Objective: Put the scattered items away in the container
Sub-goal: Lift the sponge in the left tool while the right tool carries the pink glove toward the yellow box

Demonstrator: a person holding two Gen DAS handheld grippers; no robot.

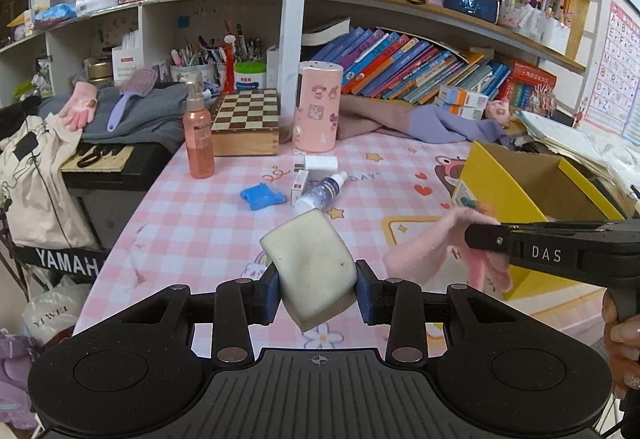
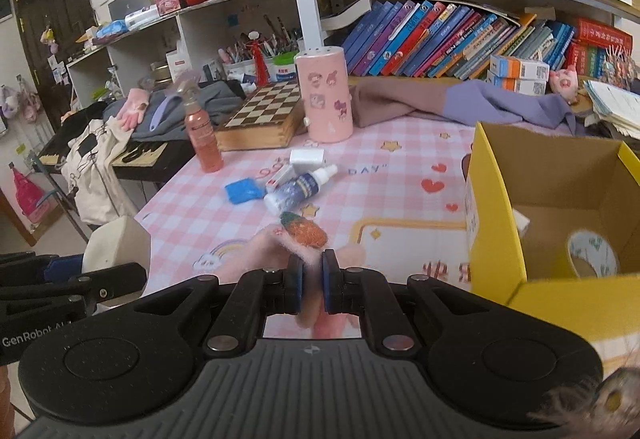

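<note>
Risk: left tool (image 1: 316,297) clamps cream rounded foam block (image 1: 310,267) at frame centre, right tool (image 2: 313,287) pinches fuzzy pink glove (image 2: 304,245) near open yellow cardboard box (image 2: 496,199) at right; glove's loose fingers may snag box rim.

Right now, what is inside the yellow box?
In the right wrist view, the yellow box holds a roll of tape on its floor and a small white item by the left wall. The near wall hides the rest.

Box right, clutter left
On the surface (image 2: 400,175), the box (image 2: 516,175) sits right; a tape roll (image 2: 592,253) lies inside; the bottle (image 2: 298,189) lies left.
</note>
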